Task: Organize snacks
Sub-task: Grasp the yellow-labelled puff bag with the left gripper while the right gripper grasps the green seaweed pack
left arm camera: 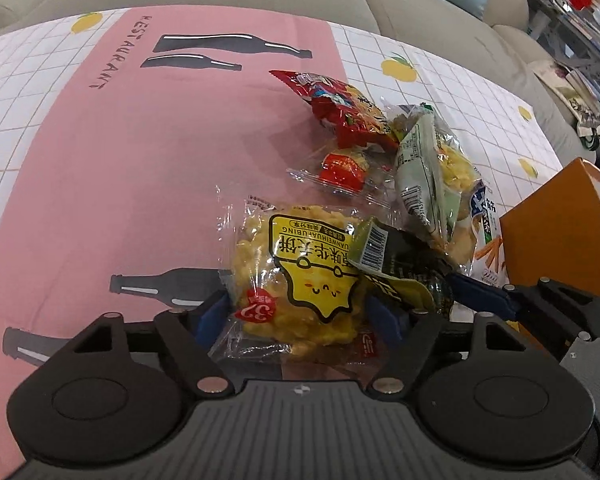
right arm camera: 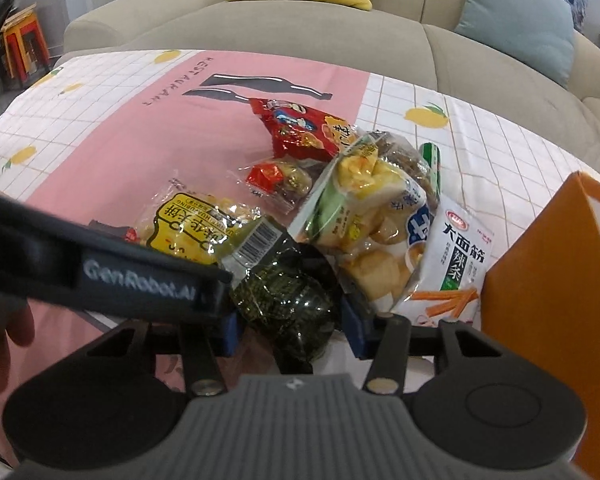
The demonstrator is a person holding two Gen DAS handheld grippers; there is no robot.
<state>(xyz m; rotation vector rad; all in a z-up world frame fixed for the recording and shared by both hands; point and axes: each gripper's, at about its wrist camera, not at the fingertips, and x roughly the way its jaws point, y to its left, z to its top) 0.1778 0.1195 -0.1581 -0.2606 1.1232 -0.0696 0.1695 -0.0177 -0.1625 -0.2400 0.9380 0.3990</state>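
Observation:
A pile of snack packs lies on the pink tablecloth [left arm camera: 140, 160]. My left gripper [left arm camera: 300, 316] has its blue pads on both sides of a clear pack of yellow puffed cakes [left arm camera: 300, 276], also in the right wrist view [right arm camera: 188, 228]. My right gripper [right arm camera: 292, 328] has its pads on both sides of a dark green seaweed pack [right arm camera: 284, 300], seen in the left wrist view [left arm camera: 404, 272]. Behind lie a red bag [right arm camera: 300, 128], a small red-wrapped snack [right arm camera: 276, 180], a clear bag of pale puffs [right arm camera: 376, 232] and a white spicy-strip pack [right arm camera: 456, 264].
An orange box [right arm camera: 552, 280] stands at the right edge of the table, next to the white pack; it also shows in the left wrist view [left arm camera: 560, 232]. A beige sofa [right arm camera: 300, 28] with cushions runs behind the table. The left gripper's body crosses the right wrist view.

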